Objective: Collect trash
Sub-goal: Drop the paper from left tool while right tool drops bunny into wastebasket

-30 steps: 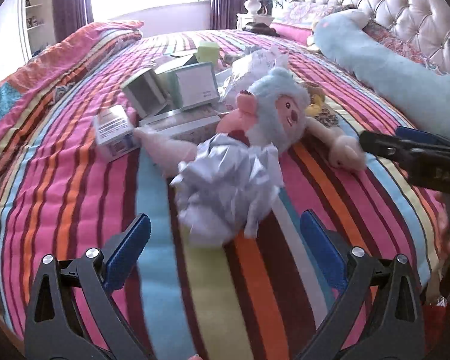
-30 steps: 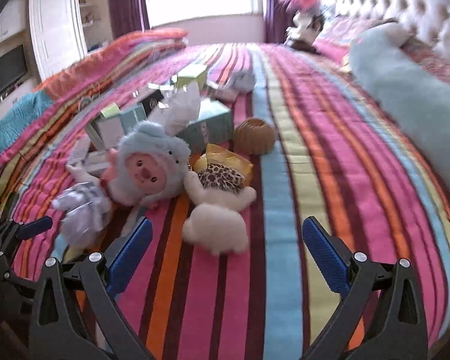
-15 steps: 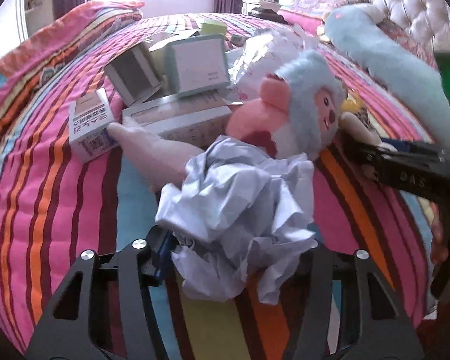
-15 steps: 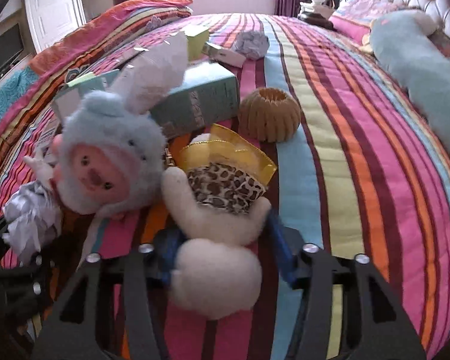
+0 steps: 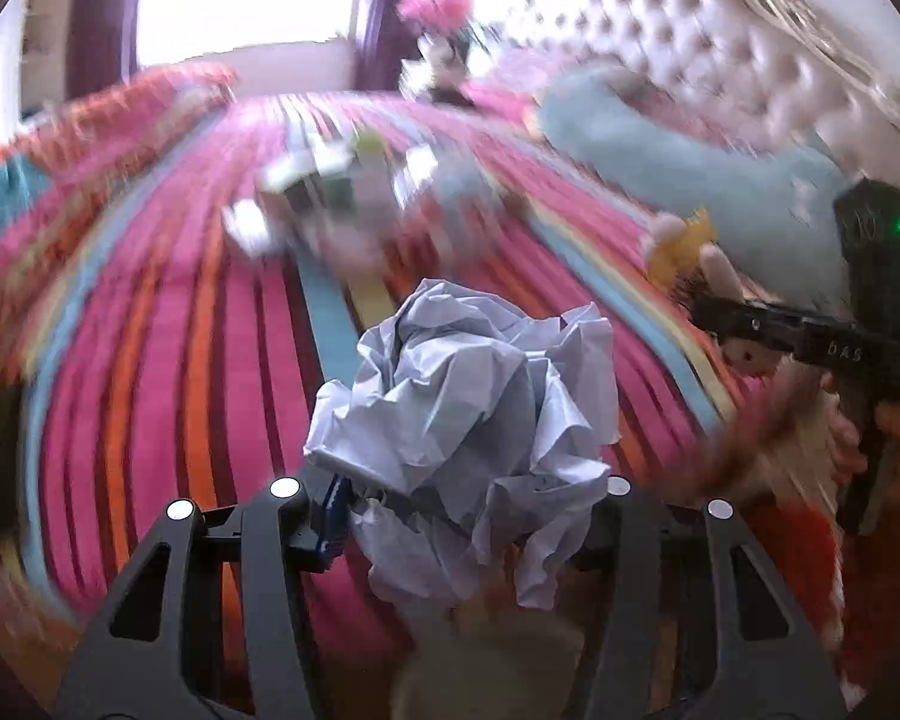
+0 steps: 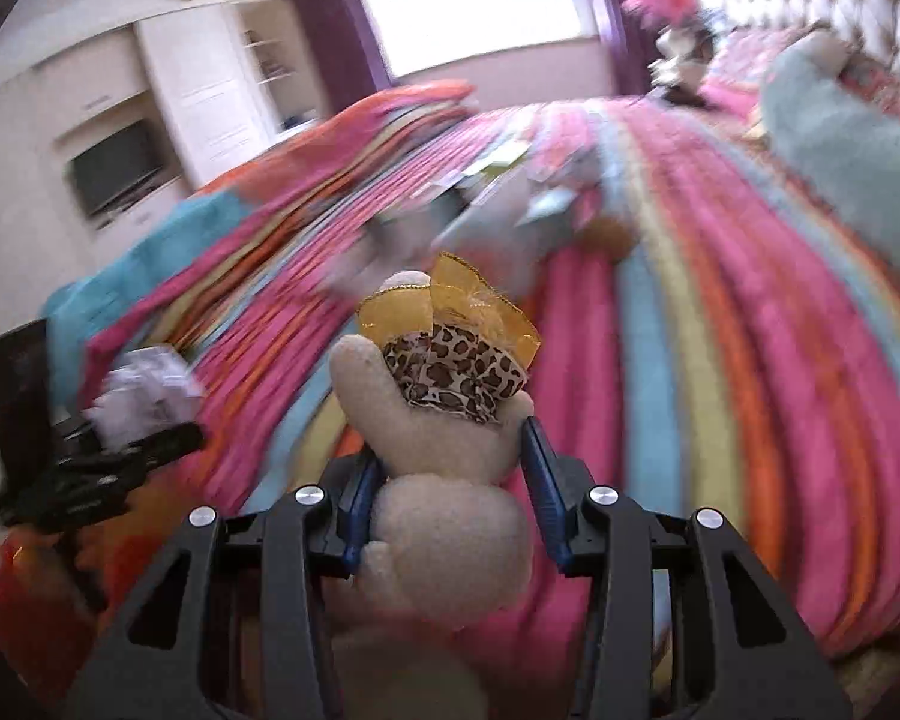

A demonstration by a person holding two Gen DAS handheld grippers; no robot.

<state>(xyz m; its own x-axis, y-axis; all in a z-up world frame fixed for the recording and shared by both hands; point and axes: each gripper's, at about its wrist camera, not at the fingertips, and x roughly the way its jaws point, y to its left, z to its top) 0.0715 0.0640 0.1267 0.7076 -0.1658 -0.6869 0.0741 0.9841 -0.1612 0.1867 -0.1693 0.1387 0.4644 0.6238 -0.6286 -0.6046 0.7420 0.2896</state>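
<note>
My left gripper [image 5: 468, 516] is shut on a crumpled ball of white paper [image 5: 474, 420] and holds it above the striped bedspread [image 5: 180, 372]. My right gripper [image 6: 450, 480] is shut on a cream plush toy [image 6: 444, 480] with a leopard-print and gold bow, lifted off the bed. The right gripper with the toy shows at the right of the left wrist view [image 5: 810, 348]. The left gripper with the paper shows at the left of the right wrist view [image 6: 120, 438].
Several boxes and a blue-pink plush [image 5: 330, 204] lie blurred in the middle of the bed. A long teal pillow [image 5: 690, 180] lies by the tufted headboard [image 5: 720, 60]. White cabinets and a dark screen [image 6: 114, 174] stand beyond the bed.
Both grippers closed on their objects and have lifted them up and back from the bed. The pile of boxes and the blue plush now lie farther away.
</note>
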